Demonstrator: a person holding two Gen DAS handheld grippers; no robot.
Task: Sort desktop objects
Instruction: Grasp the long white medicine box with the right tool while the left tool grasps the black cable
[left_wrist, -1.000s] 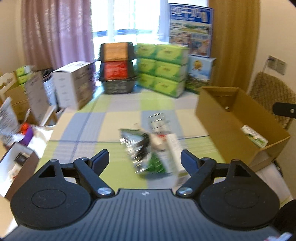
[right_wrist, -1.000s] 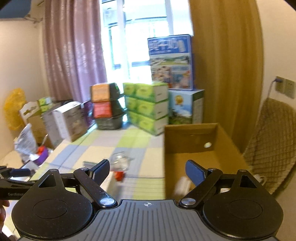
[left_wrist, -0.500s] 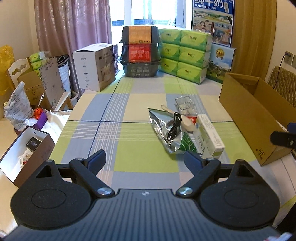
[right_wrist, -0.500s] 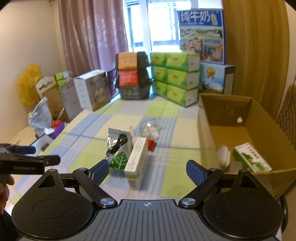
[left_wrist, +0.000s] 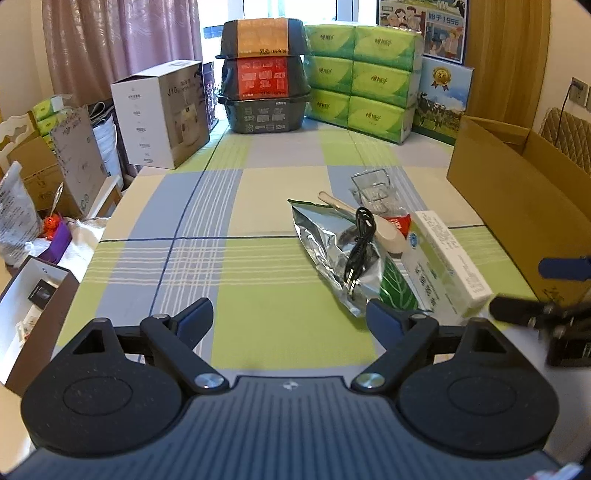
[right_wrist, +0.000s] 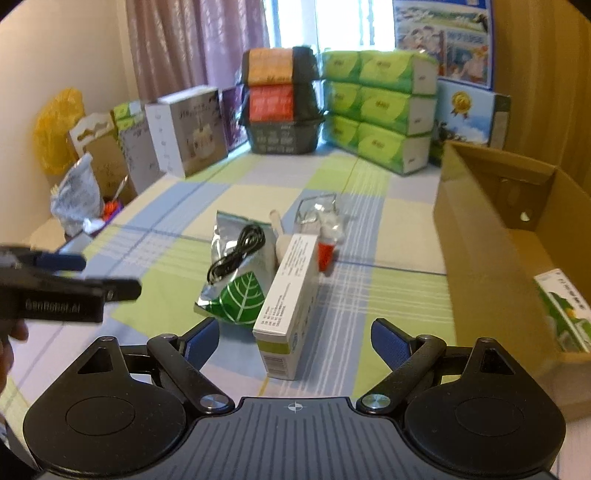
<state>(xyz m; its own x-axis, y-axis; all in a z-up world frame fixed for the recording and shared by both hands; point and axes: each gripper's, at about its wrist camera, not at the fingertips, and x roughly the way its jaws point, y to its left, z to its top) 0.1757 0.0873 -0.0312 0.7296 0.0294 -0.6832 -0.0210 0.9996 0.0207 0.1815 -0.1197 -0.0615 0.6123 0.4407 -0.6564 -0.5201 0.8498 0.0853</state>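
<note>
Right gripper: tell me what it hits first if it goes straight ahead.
Probably the white carton, lying end-on between the open fingers of the right gripper. Depth is hard to judge; the gripper may be above it.

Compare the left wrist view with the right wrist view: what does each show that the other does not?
Only the left wrist view shows the open white box beside the table's left edge and the wall socket.

Only the right wrist view shows the inside of the cardboard box, where a green and white carton lies, and the yellow bag at far left.

Both show the silver foil bag with the black cable on it, the long white box, and both grippers, left and right, open and empty.
</note>
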